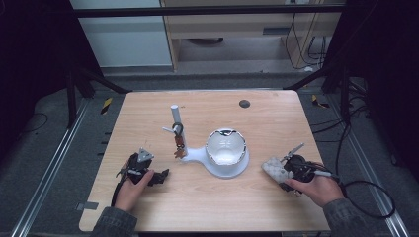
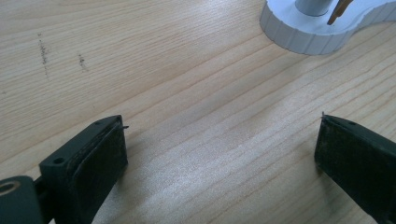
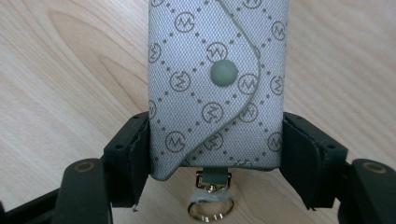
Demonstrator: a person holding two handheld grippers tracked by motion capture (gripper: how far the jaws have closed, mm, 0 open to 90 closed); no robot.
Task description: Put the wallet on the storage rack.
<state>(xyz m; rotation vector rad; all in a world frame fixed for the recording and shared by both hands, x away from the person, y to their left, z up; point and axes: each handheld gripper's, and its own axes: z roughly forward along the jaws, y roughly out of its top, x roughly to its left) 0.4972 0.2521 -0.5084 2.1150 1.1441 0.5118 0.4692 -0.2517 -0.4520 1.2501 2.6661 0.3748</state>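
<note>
A grey patterned key pouch [image 1: 273,169] with a snap button lies on the wooden table at the right. My right gripper [image 1: 282,174] is shut on the pouch [image 3: 217,84], its jaws pressing both long sides near the end, where a small gold ring [image 3: 210,208] hangs out. My left gripper [image 1: 160,177] rests low over the table at the left; in the left gripper view it [image 2: 219,144] stands open over bare wood. Between the two stands a white holder [image 1: 197,155] with an upright post [image 1: 175,116], a round dish [image 1: 226,148], and a dark key bunch [image 1: 179,140] hanging from a peg.
The white holder's base [image 2: 303,32] lies just ahead of my left gripper, with a brown tag [image 2: 338,11] above it. A small black disc [image 1: 244,103] sits near the table's far edge. Dark frame legs and cables surround the table [image 1: 148,108].
</note>
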